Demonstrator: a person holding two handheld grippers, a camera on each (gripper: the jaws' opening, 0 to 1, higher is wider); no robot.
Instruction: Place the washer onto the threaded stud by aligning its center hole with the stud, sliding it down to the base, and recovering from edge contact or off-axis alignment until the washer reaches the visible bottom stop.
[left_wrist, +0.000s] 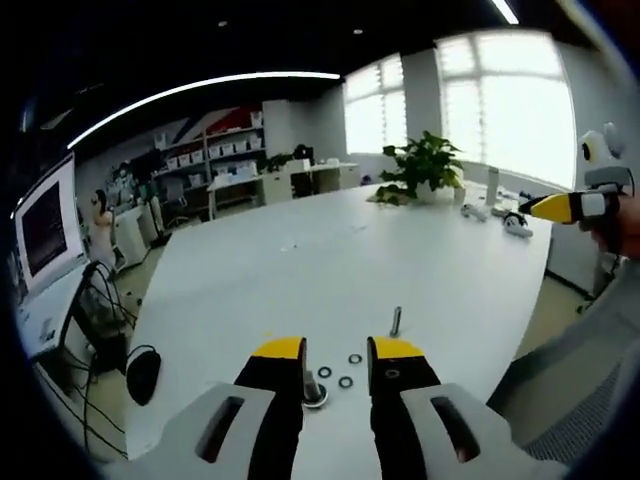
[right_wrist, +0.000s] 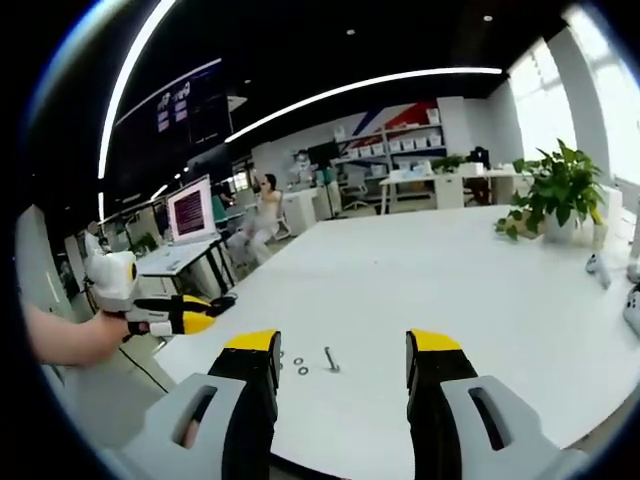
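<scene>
Yellow-tipped black jaws of the left gripper (left_wrist: 335, 362) are spread apart, empty; small dark metal ring washers (left_wrist: 345, 381) are seen between them on the white table (left_wrist: 300, 260), near the upright threaded steel stud (left_wrist: 396, 321). The right gripper (right_wrist: 345, 360) is likewise held open.

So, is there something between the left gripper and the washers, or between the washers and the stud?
Nothing visible does. The left gripper has its jaws open just above the washers, which lie loose on the white table. The threaded stud stands upright just beyond them, with bare table between.
</scene>
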